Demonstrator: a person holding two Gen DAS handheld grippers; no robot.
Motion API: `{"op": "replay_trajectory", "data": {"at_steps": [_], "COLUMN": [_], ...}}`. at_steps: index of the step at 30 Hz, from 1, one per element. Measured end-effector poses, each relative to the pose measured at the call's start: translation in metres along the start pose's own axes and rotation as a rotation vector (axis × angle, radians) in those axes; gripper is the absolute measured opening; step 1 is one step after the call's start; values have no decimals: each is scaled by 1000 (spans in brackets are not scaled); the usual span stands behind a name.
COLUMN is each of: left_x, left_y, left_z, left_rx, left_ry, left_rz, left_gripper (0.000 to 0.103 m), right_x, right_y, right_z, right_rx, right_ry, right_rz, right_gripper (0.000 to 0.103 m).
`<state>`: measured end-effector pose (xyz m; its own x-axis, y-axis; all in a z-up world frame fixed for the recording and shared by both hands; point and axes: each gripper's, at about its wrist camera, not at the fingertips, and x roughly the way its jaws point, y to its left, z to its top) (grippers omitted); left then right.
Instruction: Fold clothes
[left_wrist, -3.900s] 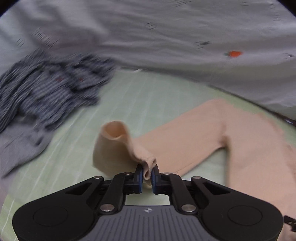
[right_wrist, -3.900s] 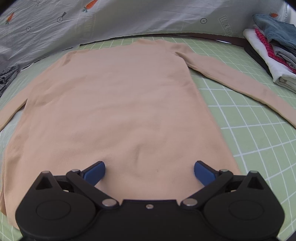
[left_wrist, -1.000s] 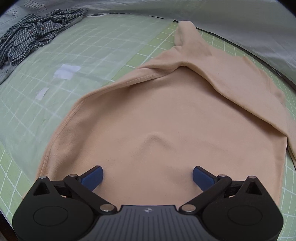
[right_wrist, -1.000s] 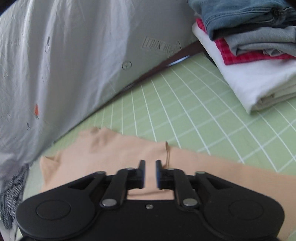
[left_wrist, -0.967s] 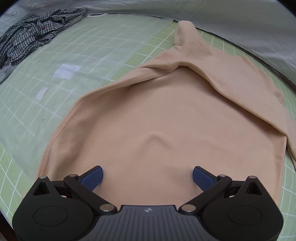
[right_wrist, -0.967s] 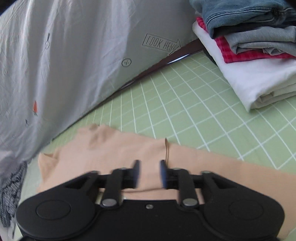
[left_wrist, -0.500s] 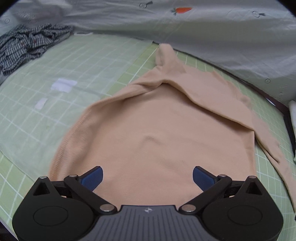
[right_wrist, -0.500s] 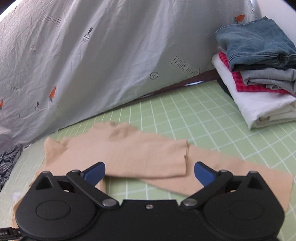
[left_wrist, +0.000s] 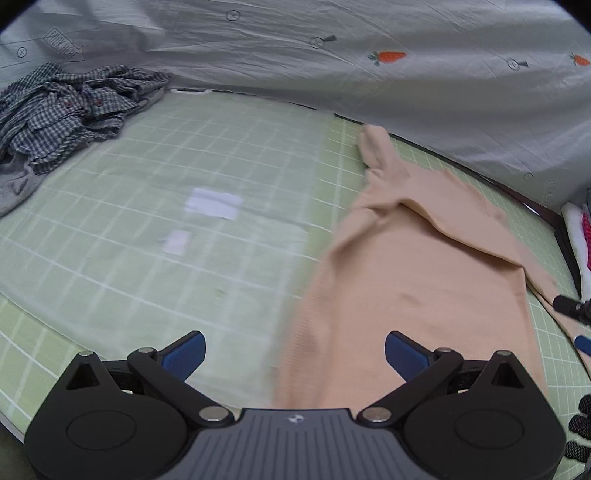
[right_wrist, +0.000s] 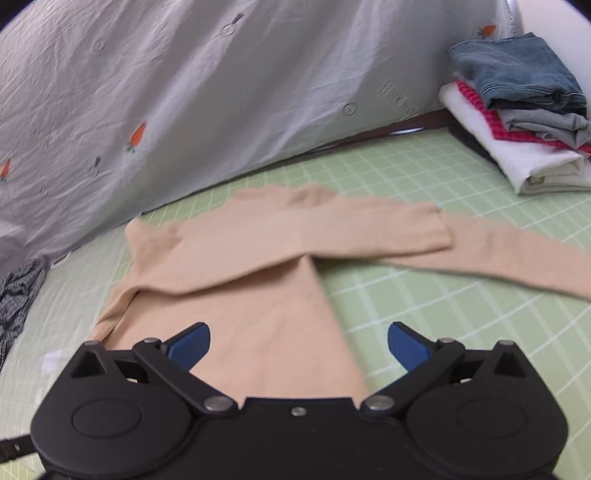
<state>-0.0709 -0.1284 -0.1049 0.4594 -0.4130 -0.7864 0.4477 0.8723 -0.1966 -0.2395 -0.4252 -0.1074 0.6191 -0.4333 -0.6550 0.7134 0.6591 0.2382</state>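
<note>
A peach long-sleeved top (left_wrist: 417, 266) lies flat on the green grid mat (left_wrist: 155, 229), with one sleeve folded across its chest (right_wrist: 369, 229) and the other sleeve (right_wrist: 517, 258) stretched out to the right. My left gripper (left_wrist: 293, 350) is open and empty, above the top's lower left hem. My right gripper (right_wrist: 297, 341) is open and empty, above the top's lower body (right_wrist: 266, 332). The right gripper's tip shows at the right edge of the left wrist view (left_wrist: 576, 325).
A crumpled checked shirt (left_wrist: 70, 110) lies at the mat's far left. A stack of folded clothes (right_wrist: 524, 122) stands at the far right. A grey sheet with carrot prints (right_wrist: 184, 92) hangs behind. White tape patches (left_wrist: 212, 203) mark the mat.
My right gripper opened, let go of the sleeve now folded across the chest, and pulled back. My left gripper has swung left, so the top sits to its right.
</note>
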Motion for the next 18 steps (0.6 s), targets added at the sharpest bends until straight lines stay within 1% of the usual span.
{"op": "replay_trajectory", "data": {"at_steps": [4, 7, 10, 13, 18], "left_x": [1, 1, -1, -2, -4], "left_y": [35, 56, 76, 97, 128], "left_z": [9, 15, 19, 19, 17], "left_rx": [23, 67, 123, 151, 164], "left_ry": [17, 24, 24, 40, 68], "left_rz": [-21, -44, -54, -49, -27], "left_gripper": [102, 102, 102, 102, 102], "right_x": [-5, -6, -2, 5, 6], "right_y": [45, 78, 107, 136, 183], "right_z": [-26, -45, -63, -82, -104], "right_rx": [-20, -32, -7, -3, -73], "right_ry": [12, 14, 24, 48, 81], "right_rz": [10, -8, -13, 10, 58], "right_gripper": [103, 103, 103, 103, 103]}}
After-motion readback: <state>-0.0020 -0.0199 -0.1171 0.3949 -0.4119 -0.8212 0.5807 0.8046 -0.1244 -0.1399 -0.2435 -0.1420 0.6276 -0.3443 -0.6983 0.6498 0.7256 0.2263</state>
